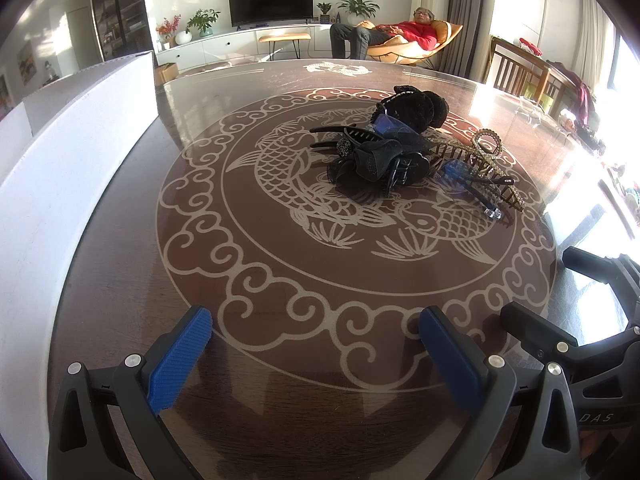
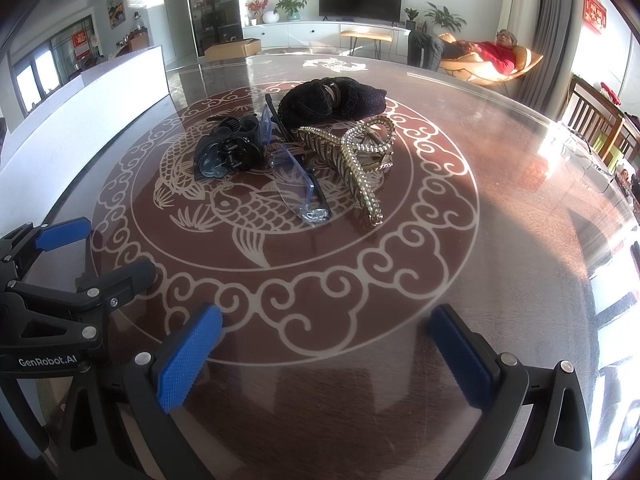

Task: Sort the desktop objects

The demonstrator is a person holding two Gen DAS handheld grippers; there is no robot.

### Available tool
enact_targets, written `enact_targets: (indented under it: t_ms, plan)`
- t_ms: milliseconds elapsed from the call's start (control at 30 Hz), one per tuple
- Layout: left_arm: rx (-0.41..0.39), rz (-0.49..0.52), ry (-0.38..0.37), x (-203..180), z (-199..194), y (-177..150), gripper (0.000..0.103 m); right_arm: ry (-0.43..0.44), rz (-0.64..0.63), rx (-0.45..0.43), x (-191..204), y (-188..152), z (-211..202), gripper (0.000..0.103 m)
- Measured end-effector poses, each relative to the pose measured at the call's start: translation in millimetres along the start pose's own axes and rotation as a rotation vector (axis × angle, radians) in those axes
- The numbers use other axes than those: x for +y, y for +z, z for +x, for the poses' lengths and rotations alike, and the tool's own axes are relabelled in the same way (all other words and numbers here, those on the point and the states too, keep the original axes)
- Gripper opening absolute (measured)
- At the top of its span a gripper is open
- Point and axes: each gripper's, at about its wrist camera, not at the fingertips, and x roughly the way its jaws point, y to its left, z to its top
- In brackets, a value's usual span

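Observation:
A pile of small things lies on the fish pattern in the middle of the brown table (image 1: 280, 360). It holds a black fuzzy scrunchie (image 1: 416, 110) (image 2: 332, 98), black hair clips (image 1: 376, 160) (image 2: 228, 148), blue-lensed glasses (image 1: 468, 178) (image 2: 296, 184) and a gold rhinestone claw clip (image 1: 488, 148) (image 2: 360, 160). My left gripper (image 1: 316, 324) is open and empty, well short of the pile. My right gripper (image 2: 326, 326) is open and empty, also short of the pile. Each gripper shows at the edge of the other's view: the right one (image 1: 592, 300) and the left one (image 2: 80, 252).
A white box (image 1: 80, 128) (image 2: 80, 96) stands along the table's left side. Wooden chairs (image 2: 600, 128) stand at the far right. A person lies in a lounge chair (image 1: 400, 38) beyond the table.

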Motion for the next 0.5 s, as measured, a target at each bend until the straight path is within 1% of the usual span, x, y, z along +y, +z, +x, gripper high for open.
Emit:
enact_targets:
  t_ms: [500]
  plan:
    - [0.0, 0.001, 0.0, -0.1, -0.1, 0.0, 0.103, 0.0, 0.0, 0.0, 0.5, -0.3, -0.7, 0.103]
